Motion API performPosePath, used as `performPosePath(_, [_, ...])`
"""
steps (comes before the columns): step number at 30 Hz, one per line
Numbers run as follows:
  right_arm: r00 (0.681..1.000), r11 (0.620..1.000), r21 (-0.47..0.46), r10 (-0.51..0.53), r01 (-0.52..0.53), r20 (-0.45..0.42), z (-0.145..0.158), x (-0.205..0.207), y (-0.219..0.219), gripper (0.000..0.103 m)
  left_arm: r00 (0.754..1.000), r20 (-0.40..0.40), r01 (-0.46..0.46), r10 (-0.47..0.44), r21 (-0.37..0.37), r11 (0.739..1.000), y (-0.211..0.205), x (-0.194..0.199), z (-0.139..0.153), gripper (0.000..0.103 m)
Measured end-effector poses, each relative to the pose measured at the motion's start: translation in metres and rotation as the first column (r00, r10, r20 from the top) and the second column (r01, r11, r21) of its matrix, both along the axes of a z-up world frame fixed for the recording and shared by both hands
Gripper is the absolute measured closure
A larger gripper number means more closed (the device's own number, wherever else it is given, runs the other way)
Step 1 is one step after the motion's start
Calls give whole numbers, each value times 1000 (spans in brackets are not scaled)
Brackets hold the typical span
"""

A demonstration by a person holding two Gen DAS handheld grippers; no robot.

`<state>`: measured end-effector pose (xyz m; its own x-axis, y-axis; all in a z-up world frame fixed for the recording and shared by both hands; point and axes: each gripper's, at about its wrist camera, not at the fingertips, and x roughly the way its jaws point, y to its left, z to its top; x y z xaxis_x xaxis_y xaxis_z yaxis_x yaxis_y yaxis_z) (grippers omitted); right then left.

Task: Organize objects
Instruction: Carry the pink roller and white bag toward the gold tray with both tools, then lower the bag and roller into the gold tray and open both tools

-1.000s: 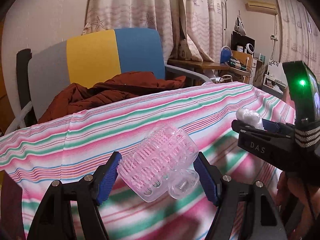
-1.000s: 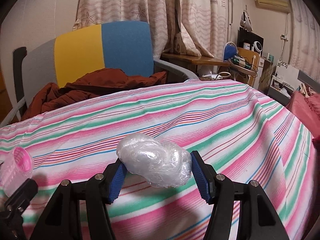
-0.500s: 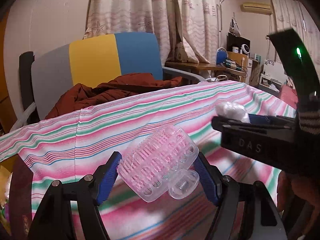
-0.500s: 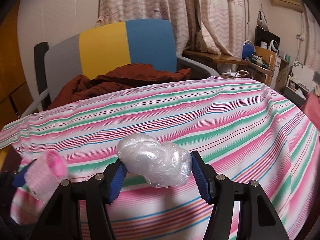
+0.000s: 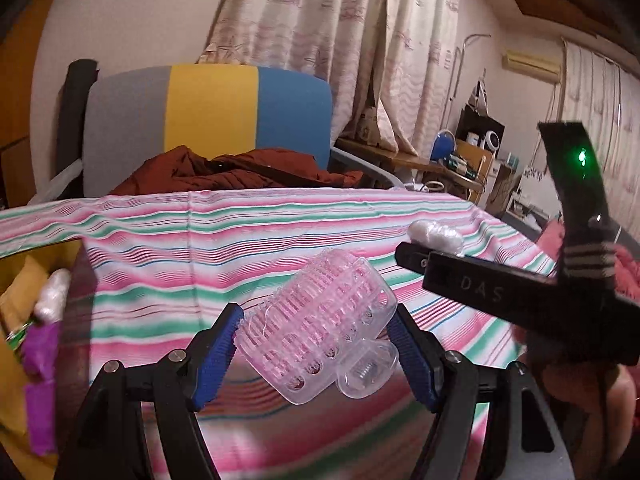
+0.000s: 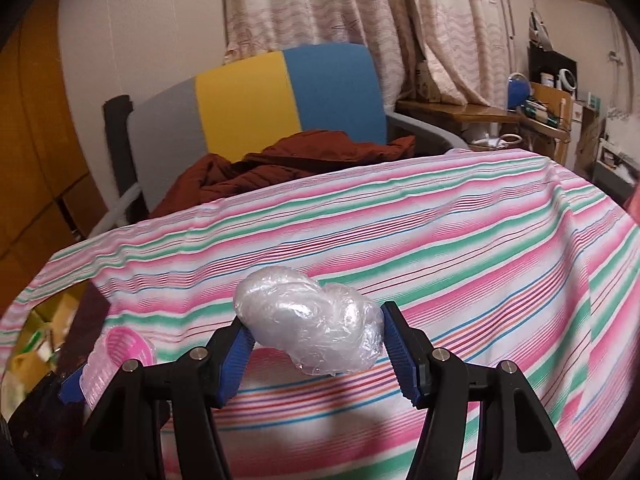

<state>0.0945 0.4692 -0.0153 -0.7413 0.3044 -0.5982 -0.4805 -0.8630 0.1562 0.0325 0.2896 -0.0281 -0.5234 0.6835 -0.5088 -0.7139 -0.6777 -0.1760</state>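
Observation:
My left gripper [image 5: 316, 354] is shut on a clear pink bristled hair roller [image 5: 320, 326], held above the striped cloth [image 5: 240, 240]. My right gripper [image 6: 316, 354] is shut on a crumpled wad of clear plastic wrap [image 6: 312, 326]. In the left wrist view the right gripper shows at the right with the wad [image 5: 436, 234] at its tips. In the right wrist view the roller [image 6: 120, 356] shows at the lower left in the left gripper. Both are held in the air near the table's left end.
Past the cloth's left edge lies an opening with a yellow container [image 5: 24, 312] holding a white wrapped item [image 5: 52, 292] and purple material [image 5: 38, 392]. Behind the table stands a grey-yellow-blue chair [image 5: 208, 108] with a red-brown jacket [image 5: 240, 172]. Cluttered desks [image 5: 460, 160] at right.
Both grippers have swung left with their objects still held. The table's left edge and the container beyond it have come into view.

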Motion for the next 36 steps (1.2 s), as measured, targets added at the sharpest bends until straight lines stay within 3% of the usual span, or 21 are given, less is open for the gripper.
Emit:
performPosePath(17, [970,970,-46,237,-239,-45,18,-17,-108,41,983,15,-181,181,55,982,-129,8,28,28])
performPosePath(28, [902,900,-59,430,-431,-35,20,-55,-190,41,929,36,-370,369,37,928,-223,-36,31,28])
performPosePath(36, [856,854,-69,516,-516,-10,17,-86,-233,41,893,71,-444,444,-13,896,-267,-73,28,28])
